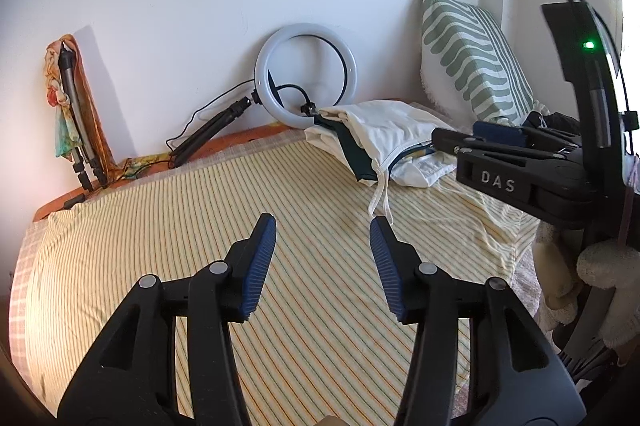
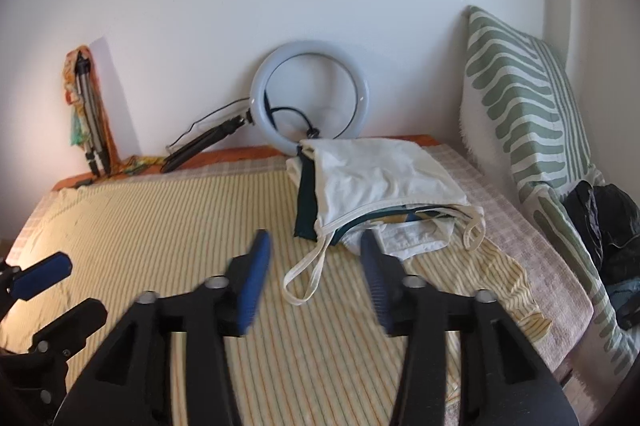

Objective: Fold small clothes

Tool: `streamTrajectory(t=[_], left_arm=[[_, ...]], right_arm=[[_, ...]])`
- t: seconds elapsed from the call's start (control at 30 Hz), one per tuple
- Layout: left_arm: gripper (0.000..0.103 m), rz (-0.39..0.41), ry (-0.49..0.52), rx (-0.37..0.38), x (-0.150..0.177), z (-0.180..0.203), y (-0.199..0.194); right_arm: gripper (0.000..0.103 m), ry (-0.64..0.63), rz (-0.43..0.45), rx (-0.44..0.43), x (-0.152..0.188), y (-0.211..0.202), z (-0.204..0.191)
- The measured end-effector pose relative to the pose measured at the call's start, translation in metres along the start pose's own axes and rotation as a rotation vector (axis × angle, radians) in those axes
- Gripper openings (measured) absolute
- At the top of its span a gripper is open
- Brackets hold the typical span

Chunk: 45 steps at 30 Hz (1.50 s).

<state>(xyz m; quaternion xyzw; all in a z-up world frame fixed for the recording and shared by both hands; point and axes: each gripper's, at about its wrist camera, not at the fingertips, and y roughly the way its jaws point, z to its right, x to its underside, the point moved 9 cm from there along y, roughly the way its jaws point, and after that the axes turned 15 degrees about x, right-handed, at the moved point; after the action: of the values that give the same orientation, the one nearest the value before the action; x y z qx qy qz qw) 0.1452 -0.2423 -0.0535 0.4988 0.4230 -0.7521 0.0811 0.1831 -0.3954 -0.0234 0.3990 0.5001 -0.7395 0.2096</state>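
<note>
Lower centre, both views: left hand-held gripper and right hand-held gripper, each spread wide, empty, poised above the striped bedsheet, likely for a first pick.

Middle distance, right of centre: pile of small clothes, white top uppermost, straps trailing toward the lens; dark green garment beneath, mostly covered, kind unclear.

Far, against the wall: ring light, patterned pillow. Dark bundle at right edge, cut off, unidentified.

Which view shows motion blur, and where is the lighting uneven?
Right wrist view: the right gripper fingers look smeared, the clothes pile stays sharp. Left wrist view: sharp throughout, with window glare at the right edge. Both views: a warm glow on the striped sheet at left.
</note>
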Motion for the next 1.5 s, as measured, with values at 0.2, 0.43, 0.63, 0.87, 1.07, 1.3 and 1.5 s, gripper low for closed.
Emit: streamTrajectory(t=[0.2,0.43,0.63,0.87,1.07,1.3,1.5], left_arm=[[0.080,0.001,0.006,-0.008,0.004,-0.001,0.001],[0.097,0.008,0.034,-0.018,0.004,-0.002,-0.004],[0.103,-0.011,0.031,-0.020,0.007,-0.004,-0.003],[0.103,0.003,0.047,-0.051,0.006,-0.004,-0.007],[0.103,-0.005,0.044,-0.052,0.007,-0.005,-0.007],[0.103,-0.008,0.042,-0.048,0.008,-0.005,-0.006],[0.103,-0.010,0.043,-0.045,0.009,-0.004,-0.005]], right_arm=[[0.070,0.011,0.017,0.007,-0.001,0.001,0.000],[0.079,0.026,0.022,0.021,-0.001,0.002,0.001],[0.081,0.012,0.027,0.023,0.000,0.000,-0.005],[0.081,0.010,0.028,0.021,0.000,-0.001,-0.008],[0.081,0.014,0.020,0.017,0.001,-0.001,-0.009],[0.081,0.011,0.016,0.014,0.002,0.000,-0.010],[0.081,0.015,0.009,0.010,0.002,0.002,-0.009]])
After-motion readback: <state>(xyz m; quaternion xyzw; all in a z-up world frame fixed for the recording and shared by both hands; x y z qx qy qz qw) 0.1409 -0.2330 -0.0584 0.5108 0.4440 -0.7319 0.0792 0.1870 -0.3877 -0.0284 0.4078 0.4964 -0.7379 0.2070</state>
